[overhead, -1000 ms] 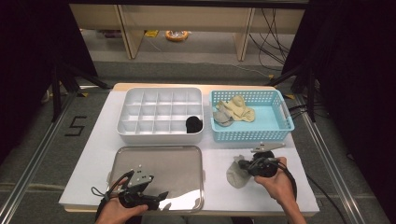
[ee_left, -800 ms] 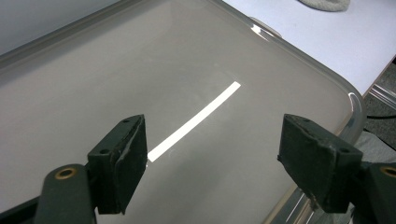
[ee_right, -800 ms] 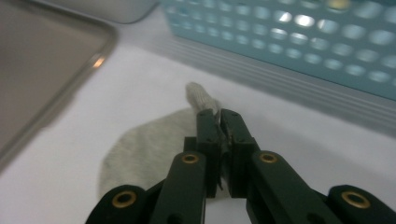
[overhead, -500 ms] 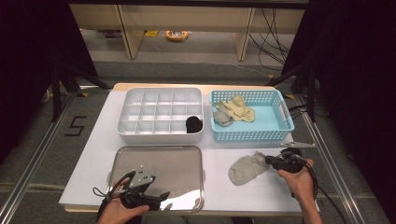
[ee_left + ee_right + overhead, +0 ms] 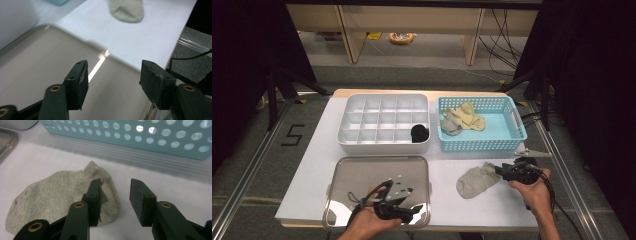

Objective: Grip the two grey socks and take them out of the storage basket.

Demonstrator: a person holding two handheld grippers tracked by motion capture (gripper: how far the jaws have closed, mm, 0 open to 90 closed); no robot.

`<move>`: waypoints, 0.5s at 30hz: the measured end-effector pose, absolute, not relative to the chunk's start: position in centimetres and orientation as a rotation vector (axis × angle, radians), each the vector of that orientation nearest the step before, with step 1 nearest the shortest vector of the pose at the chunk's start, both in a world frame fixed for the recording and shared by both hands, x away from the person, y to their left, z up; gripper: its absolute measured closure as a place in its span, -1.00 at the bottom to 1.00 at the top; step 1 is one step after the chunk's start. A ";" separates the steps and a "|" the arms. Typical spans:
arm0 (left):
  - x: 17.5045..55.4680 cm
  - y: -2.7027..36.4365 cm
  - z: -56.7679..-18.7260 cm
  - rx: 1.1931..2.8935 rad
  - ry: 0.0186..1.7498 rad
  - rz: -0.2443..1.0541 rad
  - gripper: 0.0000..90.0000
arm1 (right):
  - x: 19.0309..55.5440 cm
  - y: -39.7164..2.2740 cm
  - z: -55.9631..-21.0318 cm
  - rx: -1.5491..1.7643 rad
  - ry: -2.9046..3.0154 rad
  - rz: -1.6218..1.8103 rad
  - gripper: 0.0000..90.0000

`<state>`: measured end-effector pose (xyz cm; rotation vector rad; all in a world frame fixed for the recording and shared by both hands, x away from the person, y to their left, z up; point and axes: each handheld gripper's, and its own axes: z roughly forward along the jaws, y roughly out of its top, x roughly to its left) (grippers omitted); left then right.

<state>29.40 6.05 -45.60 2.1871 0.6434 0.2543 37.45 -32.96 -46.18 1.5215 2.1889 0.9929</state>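
A grey sock lies flat on the white table, right of the metal tray. My right gripper sits at the sock's right end. In the right gripper view its jaws stand apart and have just been opening. The left jaw rests over the edge of the sock, and bare table shows between the pads. My left gripper hovers over the tray's near right corner, pointing toward the sock. Its jaws have just been closing, stand open, and hold nothing.
A white divider box stands behind the tray with a black sock in its near right compartment. A blue basket to its right holds yellow and grey socks. The table's front edge is close to both hands.
My right gripper drew the sock to the right, stretching it flat, then its jaws opened off it. The left gripper moved right over the tray and its jaws narrowed.
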 end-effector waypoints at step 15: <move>32.9 -3.8 -47.1 2.240 0.585 0.184 0.07 | 37.6 -32.4 -46.6 1.567 2.203 1.032 0.39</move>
